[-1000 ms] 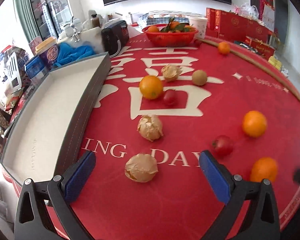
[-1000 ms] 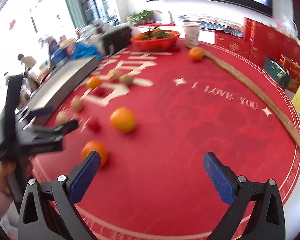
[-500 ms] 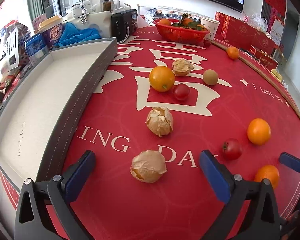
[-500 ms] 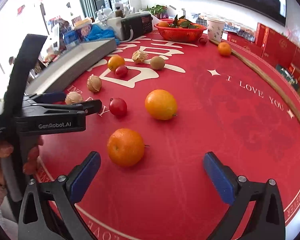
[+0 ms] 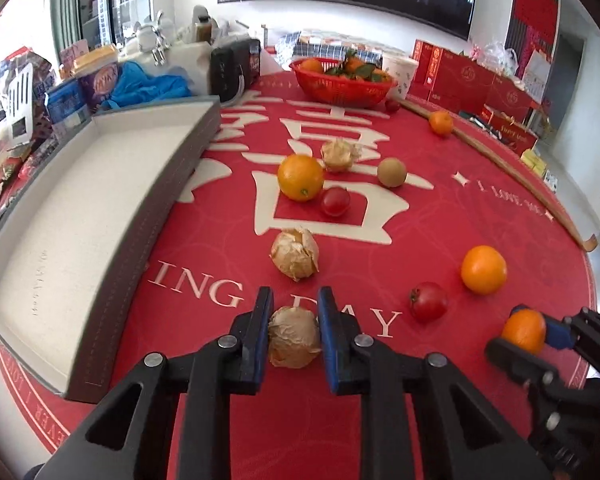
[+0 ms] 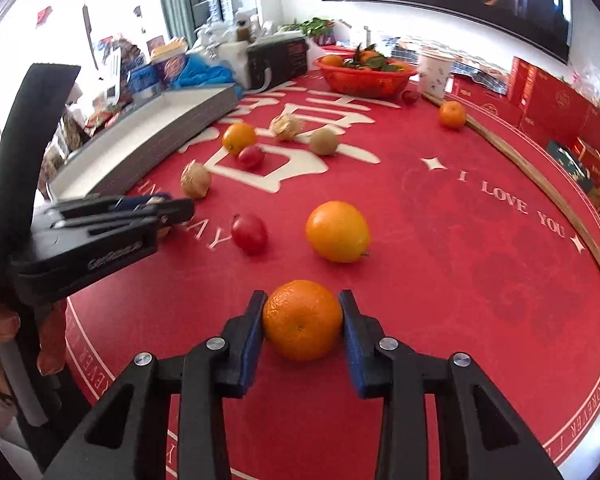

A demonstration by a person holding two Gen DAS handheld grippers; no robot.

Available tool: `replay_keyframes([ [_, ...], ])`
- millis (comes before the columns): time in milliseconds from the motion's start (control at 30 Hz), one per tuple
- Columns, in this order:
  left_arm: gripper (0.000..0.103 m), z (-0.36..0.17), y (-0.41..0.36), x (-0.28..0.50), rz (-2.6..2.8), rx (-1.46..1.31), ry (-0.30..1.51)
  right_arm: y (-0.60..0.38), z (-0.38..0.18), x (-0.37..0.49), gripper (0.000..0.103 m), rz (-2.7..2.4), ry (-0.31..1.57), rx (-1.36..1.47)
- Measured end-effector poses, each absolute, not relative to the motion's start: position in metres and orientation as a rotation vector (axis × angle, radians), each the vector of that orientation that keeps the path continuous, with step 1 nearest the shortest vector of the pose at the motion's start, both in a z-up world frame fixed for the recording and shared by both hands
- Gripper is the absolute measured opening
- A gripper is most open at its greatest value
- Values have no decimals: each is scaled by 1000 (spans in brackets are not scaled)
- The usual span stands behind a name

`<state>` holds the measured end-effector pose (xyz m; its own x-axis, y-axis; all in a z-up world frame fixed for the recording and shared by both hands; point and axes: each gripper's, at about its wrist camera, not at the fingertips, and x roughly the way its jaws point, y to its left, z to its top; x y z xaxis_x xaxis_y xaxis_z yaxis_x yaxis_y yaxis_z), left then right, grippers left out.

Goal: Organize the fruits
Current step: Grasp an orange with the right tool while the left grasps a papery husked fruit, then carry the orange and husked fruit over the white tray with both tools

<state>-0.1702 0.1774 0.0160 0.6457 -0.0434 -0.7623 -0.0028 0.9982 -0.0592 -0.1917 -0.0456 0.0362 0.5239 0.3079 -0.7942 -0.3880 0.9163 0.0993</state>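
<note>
My left gripper (image 5: 294,338) is closed on a husked fruit (image 5: 294,342) that sits on the red tablecloth (image 5: 440,232), just in front of the printed letters, and both blue pads touch its papery shell. This fruit looks very light and fragile — the dry husk is thin and wrinkled, so I judge it will crush or tear if I squeeze more. I hold it at its widest part, across the middle, which seems the right place, because lower down the husk narrows and would slip out. My right gripper (image 6: 302,320) is closing its jaws on an orange (image 6: 302,320) near the front edge of the table, and the pads already press on its two sides. The orange should be heavier and firm, with a dimpled skin that gives good friction, so a grip across its middle should carry it without trouble — only it is round and may roll between flat pads if I tilt too quickly. The grey tray (image 5: 80,216) with the pale lining lies along the left side of the table, near the husked fruit, and I suppose the fruits should go there. Another husked fruit (image 5: 295,254), a tomato (image 5: 428,302) and a second orange (image 5: 483,270) are on the cloth between and beyond my two grippers.
</note>
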Motion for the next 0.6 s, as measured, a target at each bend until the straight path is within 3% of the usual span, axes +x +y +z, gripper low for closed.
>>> replay_keyframes([
  [333,25,67,222,-144,32,-141,736,-39,71,-161,37,417,911,-38],
  [600,25,81,300,-106,202,-207,679,31,110,-123,37,500,849,-87],
])
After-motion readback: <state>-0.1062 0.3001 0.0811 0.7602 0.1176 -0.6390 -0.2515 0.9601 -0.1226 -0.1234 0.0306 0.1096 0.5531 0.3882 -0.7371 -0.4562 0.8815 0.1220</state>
